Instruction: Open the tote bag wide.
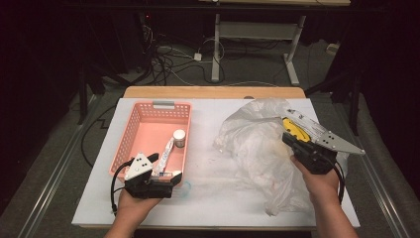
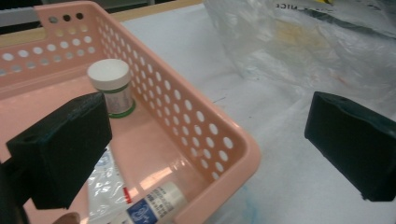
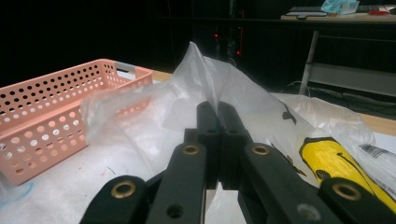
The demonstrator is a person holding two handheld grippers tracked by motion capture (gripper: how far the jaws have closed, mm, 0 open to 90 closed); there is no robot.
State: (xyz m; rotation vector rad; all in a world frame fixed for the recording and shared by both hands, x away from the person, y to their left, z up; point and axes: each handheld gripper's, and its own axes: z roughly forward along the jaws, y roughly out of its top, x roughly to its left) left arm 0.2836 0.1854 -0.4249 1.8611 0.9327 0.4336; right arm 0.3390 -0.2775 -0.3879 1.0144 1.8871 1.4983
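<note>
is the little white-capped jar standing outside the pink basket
No, the white-capped jar stands upright inside the pink basket, on its floor near the perforated side wall.

crumpled clear plastic bag [image 1: 257,144], pinched upward, right of pink basket [image 1: 130,134]

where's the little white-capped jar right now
The jar stands upright inside the pink basket, against its right wall, just beyond the tube, on the table's left half.

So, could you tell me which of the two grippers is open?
The left gripper, jaws spread at the pink basket; the right gripper is pinched on the plastic bag.
</note>
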